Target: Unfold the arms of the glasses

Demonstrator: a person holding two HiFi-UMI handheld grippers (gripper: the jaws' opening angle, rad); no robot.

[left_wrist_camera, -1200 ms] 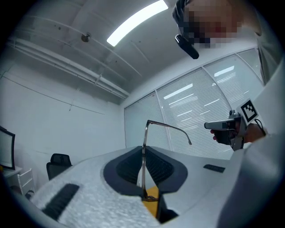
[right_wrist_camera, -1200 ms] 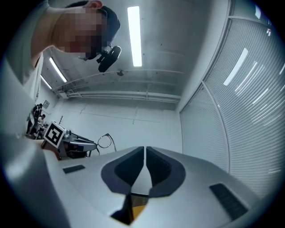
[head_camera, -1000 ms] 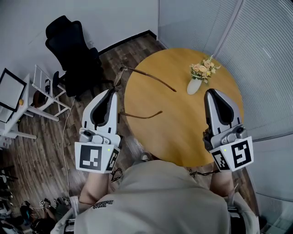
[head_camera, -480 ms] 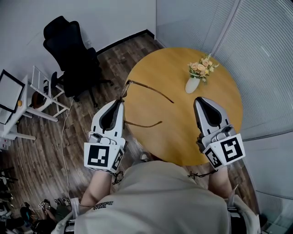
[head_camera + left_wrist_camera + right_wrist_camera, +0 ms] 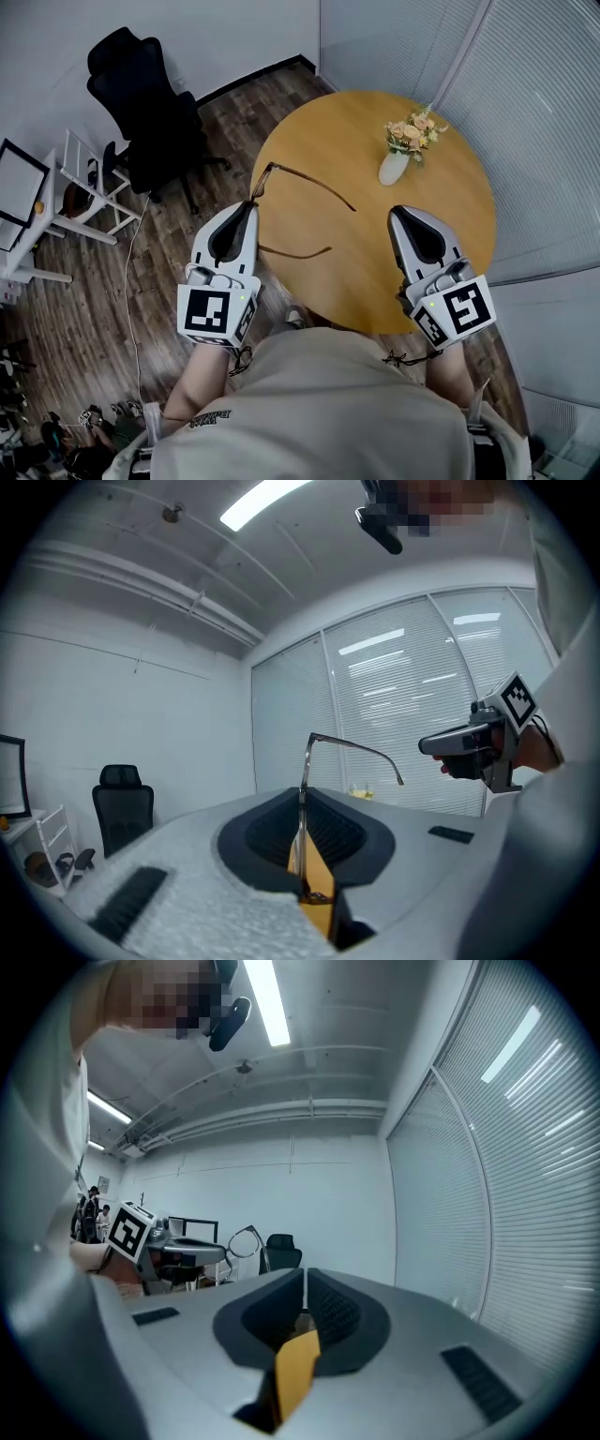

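The left gripper (image 5: 250, 208) pinches the glasses (image 5: 314, 186) (both arms spread) at centre left. The right gripper (image 5: 397, 212) is closed and empty.

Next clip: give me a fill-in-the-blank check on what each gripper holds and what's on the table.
1. The left gripper is shut on the glasses, and of their two arms ___ stand unfolded.
2. The right gripper has its jaws together and holds ___.
3. On the round table stands a white vase holding ___.

Missing words: both; nothing; flowers.
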